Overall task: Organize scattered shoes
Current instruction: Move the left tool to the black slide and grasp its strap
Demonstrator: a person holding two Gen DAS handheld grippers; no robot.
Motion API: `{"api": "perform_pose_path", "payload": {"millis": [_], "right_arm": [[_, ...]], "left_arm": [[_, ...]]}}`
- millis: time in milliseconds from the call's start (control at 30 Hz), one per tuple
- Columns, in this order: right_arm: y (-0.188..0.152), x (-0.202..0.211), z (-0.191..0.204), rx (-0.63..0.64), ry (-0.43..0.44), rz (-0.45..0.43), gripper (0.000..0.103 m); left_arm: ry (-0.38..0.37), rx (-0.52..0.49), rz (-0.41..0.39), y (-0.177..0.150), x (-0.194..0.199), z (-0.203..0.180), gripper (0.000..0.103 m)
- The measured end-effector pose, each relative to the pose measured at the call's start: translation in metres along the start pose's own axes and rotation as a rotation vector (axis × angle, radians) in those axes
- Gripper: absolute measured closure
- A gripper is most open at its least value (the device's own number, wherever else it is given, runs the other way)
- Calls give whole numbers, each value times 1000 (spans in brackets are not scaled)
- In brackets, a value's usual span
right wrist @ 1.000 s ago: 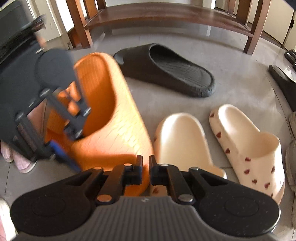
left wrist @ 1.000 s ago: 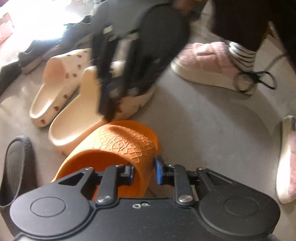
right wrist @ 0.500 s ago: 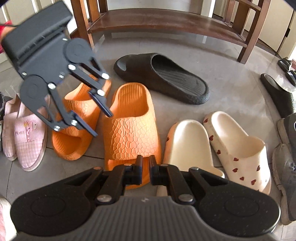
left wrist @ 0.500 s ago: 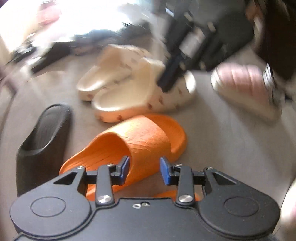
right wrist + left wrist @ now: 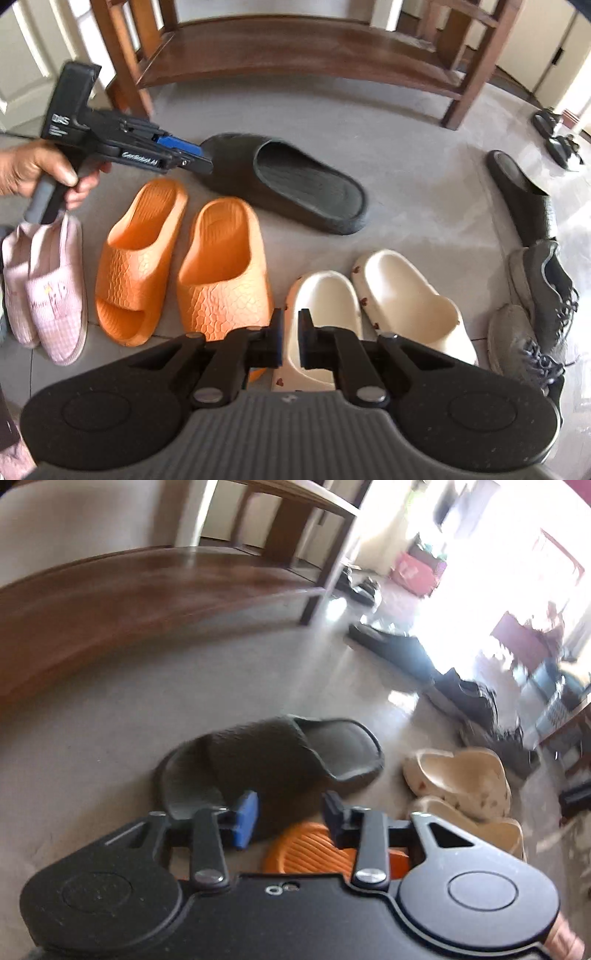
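Daylight is blown out to white glare at the left wrist view's upper right, where everything is smeared by motion blur. The right wrist view is evenly lit and sharp, though bent at its edges.

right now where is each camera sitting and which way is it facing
Left wrist: on the left gripper, low over the floor, looking at the black slide and wooden bench; its own jaws, opening with nothing between them, show.
Right wrist: on the right gripper, higher, looking down on the orange slides and cream slides; its shut jaws, the left gripper and hand show.
Shared: black slide, bench, orange and cream slides.
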State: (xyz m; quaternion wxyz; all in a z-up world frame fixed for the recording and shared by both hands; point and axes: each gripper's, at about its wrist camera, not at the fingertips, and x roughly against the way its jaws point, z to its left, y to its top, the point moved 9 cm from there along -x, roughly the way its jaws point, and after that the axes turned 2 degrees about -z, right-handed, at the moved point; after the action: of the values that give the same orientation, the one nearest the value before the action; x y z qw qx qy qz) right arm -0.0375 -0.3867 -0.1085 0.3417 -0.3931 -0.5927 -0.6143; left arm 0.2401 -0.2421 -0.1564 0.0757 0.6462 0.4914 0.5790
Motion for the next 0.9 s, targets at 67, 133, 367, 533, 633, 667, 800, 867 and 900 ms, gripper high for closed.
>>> {"api": "perform_pose_path", "payload": {"millis": [67, 133, 367, 533, 633, 667, 800, 867, 900], "right_arm": [[-6, 3, 0, -22, 0, -39, 92], [-15, 1, 0, -37, 3, -56, 92], [-35, -35, 2, 60, 36, 33, 92], [-2, -57, -19, 1, 40, 7, 92], [12, -61, -26, -7, 26, -19, 92], [16, -62, -27, -5, 21, -28, 92], [26, -70, -28, 6, -4, -47, 92], [29, -76, -32, 2, -22, -54, 92], [31, -80, -35, -3, -36, -58, 92]], "left_arm": [[-3, 27, -19, 2, -4, 11, 42], [-1, 66, -38, 3, -9, 21, 42], [-64, 214, -46, -11, -40, 43, 42], [-166, 270, -18, -4, -58, 43, 40], [-221, 251, 10, -2, -68, 27, 40], [-240, 247, 22, -4, -71, 20, 43], [-246, 231, 32, -11, -76, 8, 71], [-274, 258, 38, -17, -75, 1, 75], [-275, 253, 33, -19, -74, -6, 77]]}}
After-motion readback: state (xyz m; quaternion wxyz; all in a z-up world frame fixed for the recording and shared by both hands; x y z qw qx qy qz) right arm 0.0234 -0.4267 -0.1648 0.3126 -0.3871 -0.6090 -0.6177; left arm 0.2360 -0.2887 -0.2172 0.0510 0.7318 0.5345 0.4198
